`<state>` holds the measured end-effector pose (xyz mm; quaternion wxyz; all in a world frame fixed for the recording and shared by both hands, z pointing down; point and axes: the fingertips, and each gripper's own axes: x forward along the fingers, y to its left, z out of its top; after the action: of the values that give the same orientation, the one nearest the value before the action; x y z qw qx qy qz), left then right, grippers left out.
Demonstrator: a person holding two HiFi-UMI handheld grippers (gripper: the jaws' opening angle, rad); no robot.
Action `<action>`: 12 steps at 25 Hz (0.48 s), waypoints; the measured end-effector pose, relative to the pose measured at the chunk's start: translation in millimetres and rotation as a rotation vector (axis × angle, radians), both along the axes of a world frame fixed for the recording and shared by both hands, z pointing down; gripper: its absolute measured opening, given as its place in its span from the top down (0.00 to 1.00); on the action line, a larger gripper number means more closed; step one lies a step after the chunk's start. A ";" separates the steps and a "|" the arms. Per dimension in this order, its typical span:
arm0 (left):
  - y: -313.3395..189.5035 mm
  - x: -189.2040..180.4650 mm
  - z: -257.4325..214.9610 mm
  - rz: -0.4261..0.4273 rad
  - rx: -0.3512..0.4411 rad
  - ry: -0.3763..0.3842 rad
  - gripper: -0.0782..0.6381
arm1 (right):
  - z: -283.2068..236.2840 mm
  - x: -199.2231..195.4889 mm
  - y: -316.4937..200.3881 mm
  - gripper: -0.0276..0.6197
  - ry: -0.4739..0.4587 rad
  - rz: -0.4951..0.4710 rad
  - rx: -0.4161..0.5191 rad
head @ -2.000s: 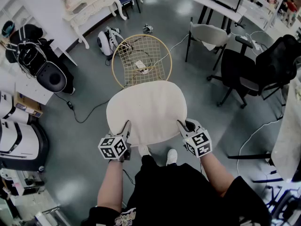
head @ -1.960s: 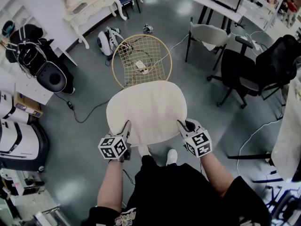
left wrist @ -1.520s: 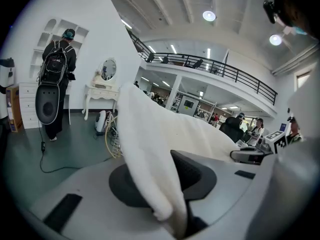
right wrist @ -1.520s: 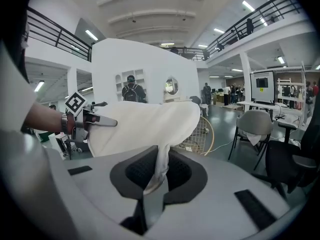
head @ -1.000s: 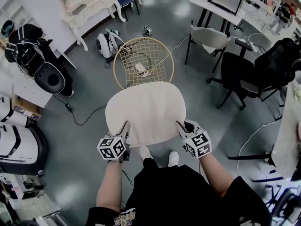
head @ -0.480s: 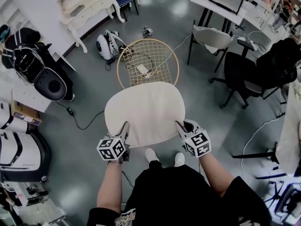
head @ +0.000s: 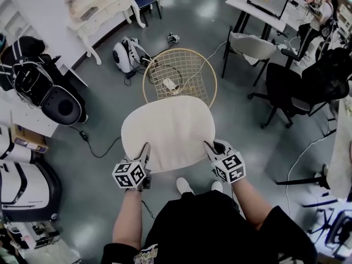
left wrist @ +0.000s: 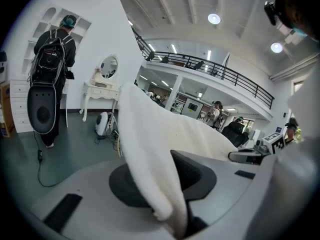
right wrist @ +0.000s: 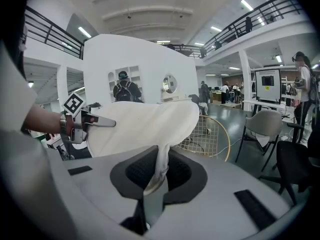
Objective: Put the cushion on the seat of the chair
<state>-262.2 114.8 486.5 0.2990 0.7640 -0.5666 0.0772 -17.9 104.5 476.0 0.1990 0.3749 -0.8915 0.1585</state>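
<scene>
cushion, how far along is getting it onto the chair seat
Done: the cushion is picked up, its near edge clamped in the left gripper and the right gripper. In hand: it is held in the air, just short of the round wire chair. Left: set it on the bare seat and let go.

Ceiling lamps (left wrist: 214,18) lit the hall brightly and evenly, with soft glare on the grey floor (head: 104,120). Both gripper views bulged fisheye-fashion, black at the corners.
</scene>
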 end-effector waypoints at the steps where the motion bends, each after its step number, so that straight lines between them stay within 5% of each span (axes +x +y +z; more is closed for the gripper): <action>1: -4.3 -6.0 -0.5 0.003 0.001 0.001 0.74 | 0.0 -5.8 -3.8 0.89 -0.001 0.004 -0.001; 12: -41.0 -29.3 3.4 0.023 0.003 0.008 0.74 | 6.4 -27.3 -40.8 0.89 0.002 0.021 -0.007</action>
<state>-291.5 73.8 489.9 0.2993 0.7711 -0.5568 0.0768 -45.2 63.7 482.4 0.1995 0.3837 -0.8868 0.1632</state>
